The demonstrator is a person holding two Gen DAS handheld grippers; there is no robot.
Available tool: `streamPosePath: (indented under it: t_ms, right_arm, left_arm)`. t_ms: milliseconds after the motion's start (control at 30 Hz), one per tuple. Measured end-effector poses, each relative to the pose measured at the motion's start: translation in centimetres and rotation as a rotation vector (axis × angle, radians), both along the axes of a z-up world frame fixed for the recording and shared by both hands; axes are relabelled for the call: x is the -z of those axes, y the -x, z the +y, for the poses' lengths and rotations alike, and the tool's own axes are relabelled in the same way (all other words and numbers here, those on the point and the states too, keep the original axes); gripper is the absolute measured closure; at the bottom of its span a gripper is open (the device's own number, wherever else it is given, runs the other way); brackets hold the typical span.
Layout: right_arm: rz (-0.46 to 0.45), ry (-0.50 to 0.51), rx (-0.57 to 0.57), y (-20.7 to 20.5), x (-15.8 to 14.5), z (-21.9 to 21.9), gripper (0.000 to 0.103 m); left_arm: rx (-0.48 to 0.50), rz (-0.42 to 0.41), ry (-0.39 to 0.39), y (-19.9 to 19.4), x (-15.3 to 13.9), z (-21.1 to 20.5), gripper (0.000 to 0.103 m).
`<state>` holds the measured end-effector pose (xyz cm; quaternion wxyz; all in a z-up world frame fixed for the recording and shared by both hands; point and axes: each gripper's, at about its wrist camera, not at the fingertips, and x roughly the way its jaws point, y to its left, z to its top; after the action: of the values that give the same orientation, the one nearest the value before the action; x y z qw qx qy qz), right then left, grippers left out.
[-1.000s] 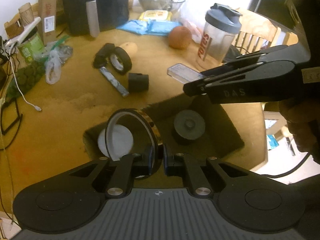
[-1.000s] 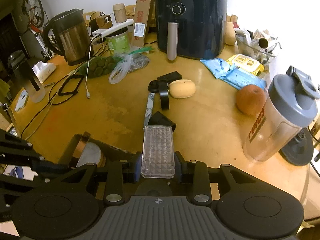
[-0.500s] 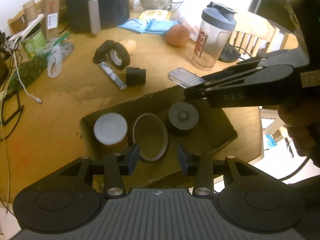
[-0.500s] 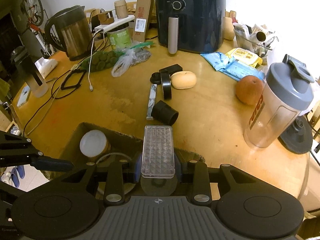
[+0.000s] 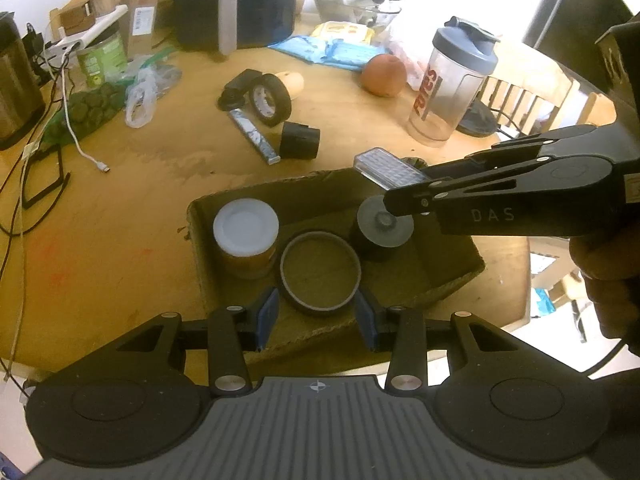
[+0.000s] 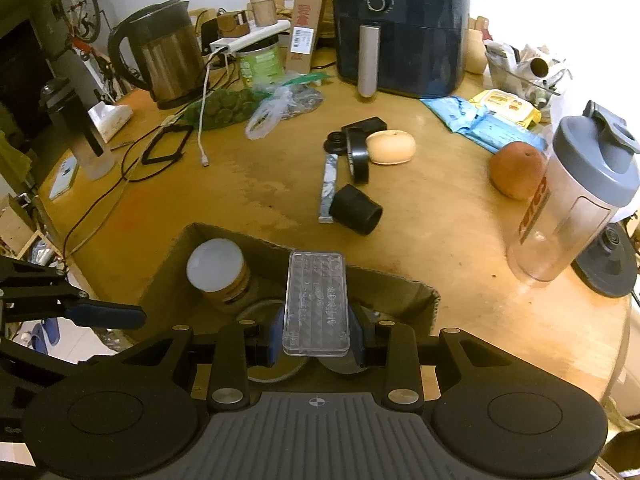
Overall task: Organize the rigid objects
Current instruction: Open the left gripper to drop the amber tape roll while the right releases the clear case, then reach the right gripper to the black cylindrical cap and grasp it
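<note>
Cardboard box [image 5: 448,276] at near edge of desk [image 5: 152,208], already part filled: white-lidded jar [image 5: 245,236] upright in box's left end, tape ring [image 5: 320,274] flat on box floor just right of jar, dark round knobbed piece [image 5: 380,229] standing right of ring. Three items in, then, judged as the finished share. Left tongs [image 5: 316,316] released and empty, blue pads parted either side of ring's near rim without touching it, hovering above box's near wall. Right tongs [image 6: 316,338] clenched on clear case [image 6: 316,304], case's long sides pinched between pads, held above box's right half, over knobbed piece, not yet set down. Judged as the step in hand: lowering case into free floor at box's right end. Left outside, beyond box's far wall: black cylinder [image 5: 300,141], patterned bar [image 5: 252,132] just left of it, black tape roll [image 5: 270,99] standing on edge farther off, small black block [image 5: 236,87] behind roll, pale oval piece [image 5: 294,82] beside roll. Likely four or five rigid items to go, so roughly halfway. Shaker bottle [image 5: 452,84] and orange fruit [image 5: 384,75] far right of box, air fryer [image 5: 236,0] far behind: cannot tell whether counted in the job. Room in box tight near jar, roomier at right end.
</note>
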<state>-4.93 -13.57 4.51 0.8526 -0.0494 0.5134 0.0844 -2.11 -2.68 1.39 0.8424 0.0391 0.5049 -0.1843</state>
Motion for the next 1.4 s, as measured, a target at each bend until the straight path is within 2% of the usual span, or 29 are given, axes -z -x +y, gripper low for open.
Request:
streamPosePath:
  t_ms: [200,267,300,333,467,833,1400]
  right_arm:
    - [-0.008,-0.04,-0.038,0.2,-0.4,1.1,0.066]
    - [-0.014,-0.049,-0.055,0.3,-0.5,1.6,0.04]
    - [-0.014,-0.038,-0.065,0.3,-0.4,1.9,0.022]
    - [-0.024,-0.028,-0.075,0.4,-0.5,2.2,0.014]
    - [-0.02,-0.013,-0.084,0.4,-0.3,2.5,0.005]
    - [0.076,0.023,-0.068,1.3,1.3,2.1,0.0]
    - [0.085,0.022,-0.041,1.1,1.5,0.7,0.0]
  left_arm:
    - [-0.044,-0.017,-0.008,0.6,-0.4,0.8,0.062]
    - [-0.064,-0.019,-0.009,0.8,-0.5,1.3,0.062]
    - [-0.077,-0.018,-0.008,0.8,-0.5,1.5,0.062]
    - [-0.088,-0.019,-0.006,0.9,-0.6,1.7,0.062]
    - [-0.125,-0.016,0.005,1.1,-0.6,2.4,0.062]
    - [-0.149,0.005,0.014,1.3,-0.3,2.4,0.062]
    - [-0.152,0.022,0.014,0.4,-0.1,1.8,0.062]
